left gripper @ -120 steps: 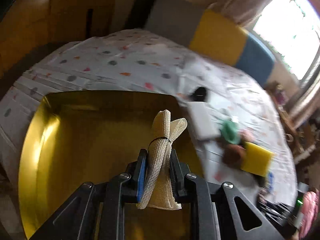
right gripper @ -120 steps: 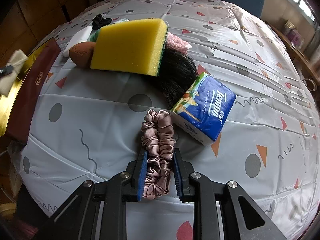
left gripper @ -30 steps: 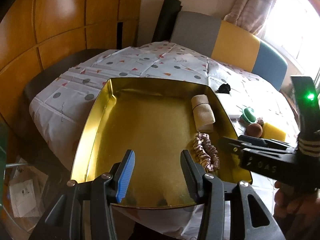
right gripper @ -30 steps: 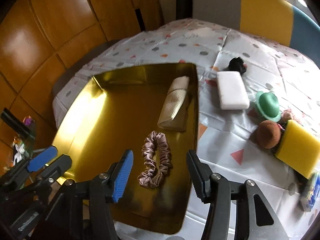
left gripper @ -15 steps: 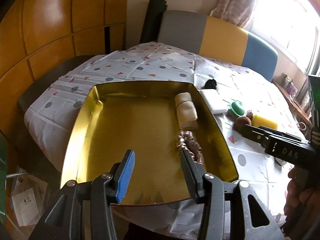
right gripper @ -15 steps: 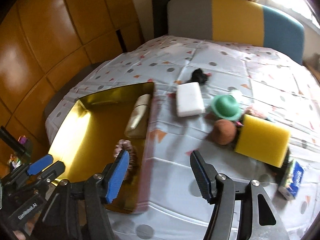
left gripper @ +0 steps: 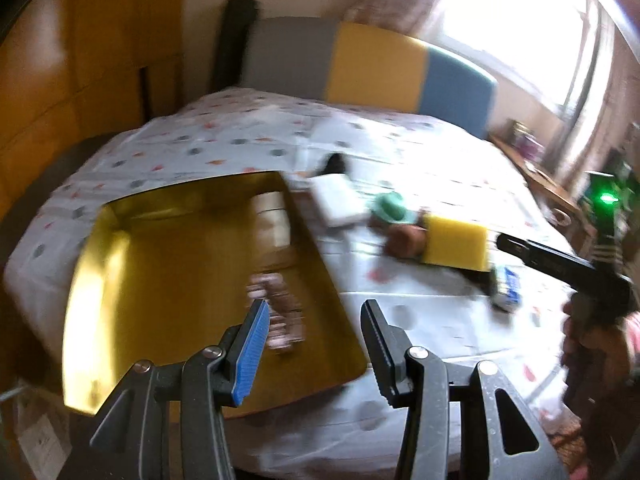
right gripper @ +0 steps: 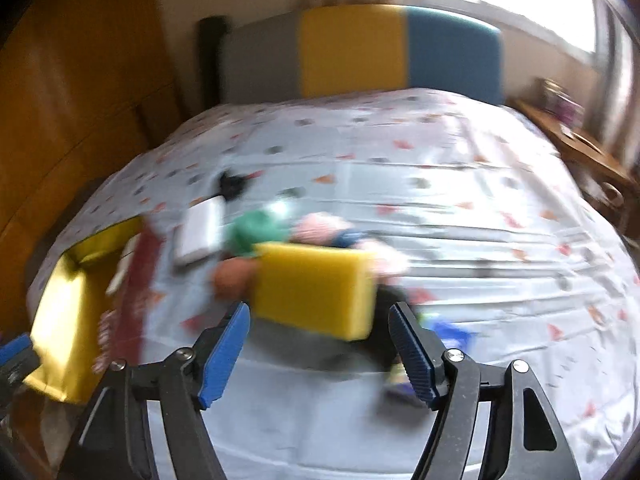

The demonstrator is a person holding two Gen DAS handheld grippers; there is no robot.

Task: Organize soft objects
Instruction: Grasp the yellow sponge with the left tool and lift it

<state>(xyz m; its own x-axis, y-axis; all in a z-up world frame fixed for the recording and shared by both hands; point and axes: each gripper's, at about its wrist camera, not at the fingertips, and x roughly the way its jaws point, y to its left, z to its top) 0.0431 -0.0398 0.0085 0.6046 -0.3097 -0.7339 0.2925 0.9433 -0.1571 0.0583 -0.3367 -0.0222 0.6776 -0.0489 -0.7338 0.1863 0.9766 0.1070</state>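
Observation:
The gold tray (left gripper: 120, 280) lies at the table's left edge and holds a beige rolled cloth (left gripper: 272, 216) and a pink scrunchie (left gripper: 280, 316). My left gripper (left gripper: 316, 344) is open and empty above the tray's near right corner. My right gripper (right gripper: 320, 348) is open and empty, hovering in front of the yellow sponge (right gripper: 316, 288), which also shows in the left wrist view (left gripper: 456, 244). Around the sponge lie a brown puff (right gripper: 232, 276), a green item (right gripper: 256, 232), a pink fluffy item (right gripper: 324, 228) and a white pad (right gripper: 200, 232). Both views are motion-blurred.
A blue tissue pack (right gripper: 444, 332) lies right of the sponge, and a black item (right gripper: 232, 184) lies behind the white pad. A grey, yellow and blue seat back (right gripper: 360, 52) stands behind the table. Wooden panels (left gripper: 80, 80) are at left. The tray shows in the right view (right gripper: 68, 308).
Both grippers have swung right, away from the tray and toward the pile of loose objects. The yellow sponge is now much closer to my right gripper. Both stay open.

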